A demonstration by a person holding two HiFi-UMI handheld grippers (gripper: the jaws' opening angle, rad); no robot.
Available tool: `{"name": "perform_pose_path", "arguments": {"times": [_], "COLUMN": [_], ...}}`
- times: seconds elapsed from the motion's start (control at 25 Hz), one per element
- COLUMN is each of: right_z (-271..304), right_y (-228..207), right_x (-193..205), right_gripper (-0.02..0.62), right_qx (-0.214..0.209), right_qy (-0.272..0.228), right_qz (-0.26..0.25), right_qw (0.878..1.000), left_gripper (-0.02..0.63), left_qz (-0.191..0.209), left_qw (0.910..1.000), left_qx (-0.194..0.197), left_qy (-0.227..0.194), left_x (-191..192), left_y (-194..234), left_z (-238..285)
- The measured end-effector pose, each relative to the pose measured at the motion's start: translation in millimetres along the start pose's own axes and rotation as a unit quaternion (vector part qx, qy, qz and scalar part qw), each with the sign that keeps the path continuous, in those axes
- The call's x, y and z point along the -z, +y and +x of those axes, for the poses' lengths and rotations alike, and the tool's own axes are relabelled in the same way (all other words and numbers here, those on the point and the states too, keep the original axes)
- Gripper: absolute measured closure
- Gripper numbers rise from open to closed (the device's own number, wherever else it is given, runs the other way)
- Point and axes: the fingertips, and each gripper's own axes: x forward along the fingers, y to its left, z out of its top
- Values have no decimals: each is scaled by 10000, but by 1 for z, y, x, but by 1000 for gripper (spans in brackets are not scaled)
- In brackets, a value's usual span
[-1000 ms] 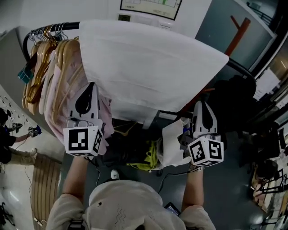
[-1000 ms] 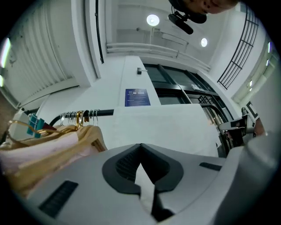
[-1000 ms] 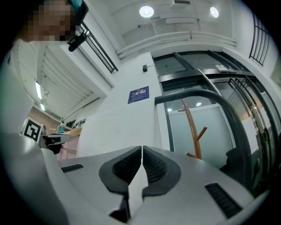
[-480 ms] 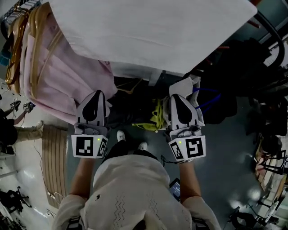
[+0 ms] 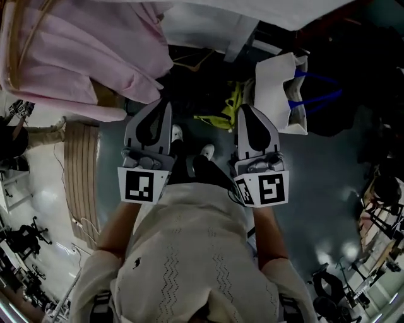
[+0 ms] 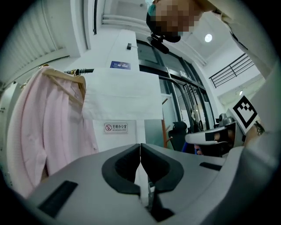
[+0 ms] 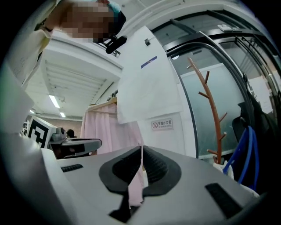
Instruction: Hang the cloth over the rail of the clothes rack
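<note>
Hanging cloth (image 6: 116,94), bare floor (image 5: 322,202) at right

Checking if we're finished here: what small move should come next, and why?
Probably none beyond resting both grippers low: the white cloth hangs on the rail beside the pink shirt, and the left gripper and right gripper are shut and empty.

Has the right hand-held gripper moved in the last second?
Yes. The right hand-held gripper has dropped down and away from the white cloth, which now hangs well above it, and has drawn back toward the person.
</note>
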Motion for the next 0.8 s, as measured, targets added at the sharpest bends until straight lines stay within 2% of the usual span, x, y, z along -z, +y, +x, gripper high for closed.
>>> {"name": "perform_pose_path", "arguments": {"times": [0.2, 0.52, 0.68, 0.8], "right_z": [-8, -12, 0, 7], "right_y": [2, 19, 38, 62], "right_x": [29, 30, 26, 22], "right_gripper": [569, 569, 569, 575], "right_qx": [89, 280, 64, -296], "right_qy": [290, 257, 212, 282], "right_qz": [116, 445, 313, 185], "right_qw": [9995, 9983, 9993, 9990], "left_gripper": [594, 594, 594, 594], "left_qz": [-90, -224, -232, -278], "left_qw": [9997, 9954, 9952, 9949], "left_qx": [126, 902, 926, 926], "left_qy": [195, 245, 194, 271], "left_x": [21, 29, 23, 25], "left_y": [-22, -49, -32, -15], "left_z": [-3, -3, -7, -19]}}
